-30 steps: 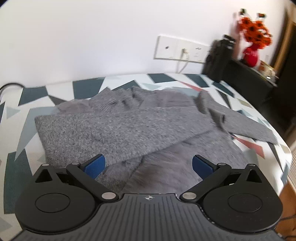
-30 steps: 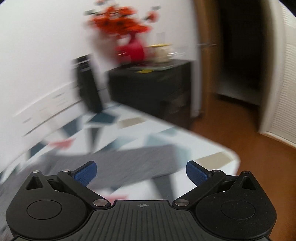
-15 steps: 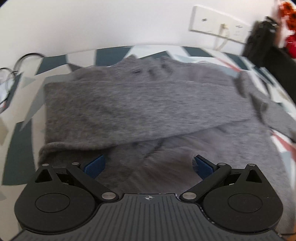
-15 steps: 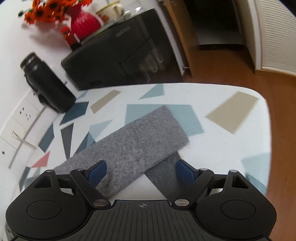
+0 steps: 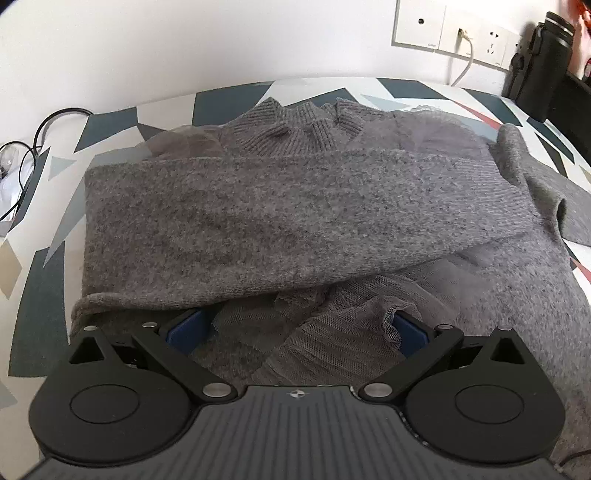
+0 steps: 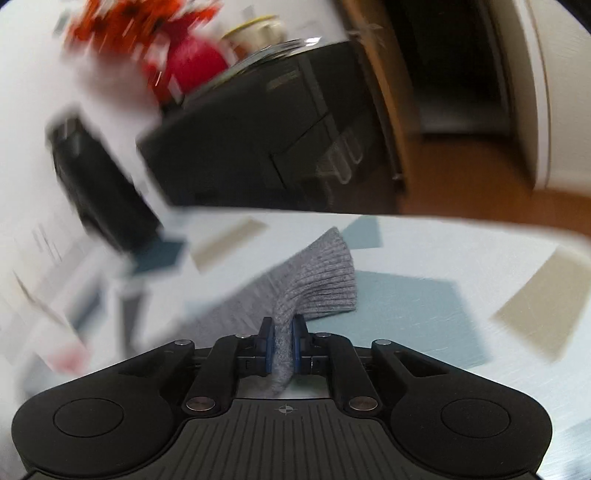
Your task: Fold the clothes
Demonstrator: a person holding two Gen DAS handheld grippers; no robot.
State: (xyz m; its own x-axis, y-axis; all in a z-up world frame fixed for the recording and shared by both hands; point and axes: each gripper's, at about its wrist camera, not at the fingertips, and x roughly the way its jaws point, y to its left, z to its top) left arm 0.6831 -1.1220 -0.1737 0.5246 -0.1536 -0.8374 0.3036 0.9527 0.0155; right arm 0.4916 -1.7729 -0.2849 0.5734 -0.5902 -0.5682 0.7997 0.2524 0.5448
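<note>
Surface: we see a white table (image 5: pixel 236 94) printed with teal, grey, tan and red geometric shapes; its far edge meets a white wall.
Room: a socket panel (image 5: pixel 448 33) with a white cable plugged in sits on the wall; a black flask (image 5: pixel 543 62) stands at the table's far right corner. In the right wrist view, heavily blurred, we make out a dark cabinet (image 6: pixel 280 140), a red vase (image 6: pixel 195 68) on it, and wooden floor beyond.
Cables: dark wires (image 5: pixel 22 147) lie at the table's left edge.
Sweater: the grey sweater (image 5: pixel 295 214) lies flat on the table, its ribbed collar pointing toward the wall, its body's long axis running from us to the wall.
Folded sleeve: one sleeve (image 5: pixel 491 206) crosses the chest from left to right, cuff on the right.
Other sleeve: its ribbed cuff (image 6: pixel 325 280) is lifted off the table.
Left gripper: our left gripper (image 5: pixel 295 326) rests on the sweater's near part, blue pads spread wide, pinching nothing.
Right gripper: our right gripper (image 6: pixel 284 339) has its pads clamped on the cuff.
</note>
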